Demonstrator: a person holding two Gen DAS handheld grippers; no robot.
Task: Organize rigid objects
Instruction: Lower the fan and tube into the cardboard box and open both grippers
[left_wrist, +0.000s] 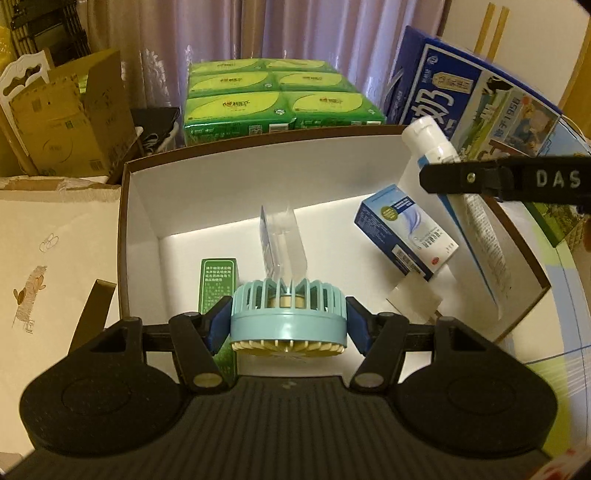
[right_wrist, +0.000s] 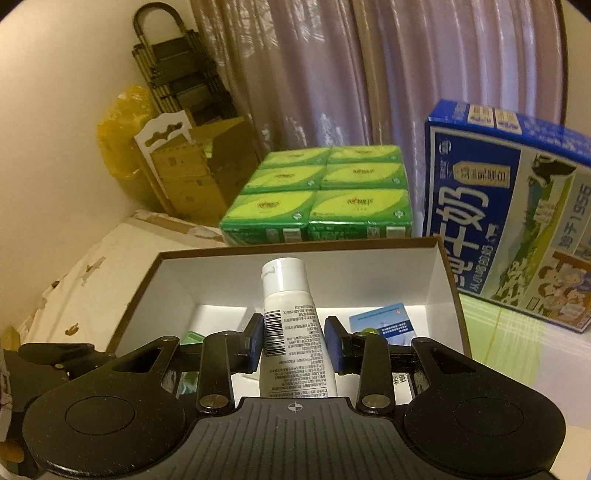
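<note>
While left tongs (left_wrist: 289, 320) clamp the fan (left_wrist: 289, 317), right tongs (right_wrist: 293, 345) grip the tube (right_wrist: 291, 332)

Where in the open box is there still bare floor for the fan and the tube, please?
Bare floor lies along the left wall of the box, behind the green carton. The right side is crowded by the blue-and-white carton; the clear piece fills the middle.

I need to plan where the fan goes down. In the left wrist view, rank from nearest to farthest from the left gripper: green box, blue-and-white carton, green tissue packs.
1. Green box: on the box floor, beside the left gripper, at its left finger.
2. Blue-and-white carton: farther in, to the right.
3. Green tissue packs: beyond the far wall, outside the box.
</note>
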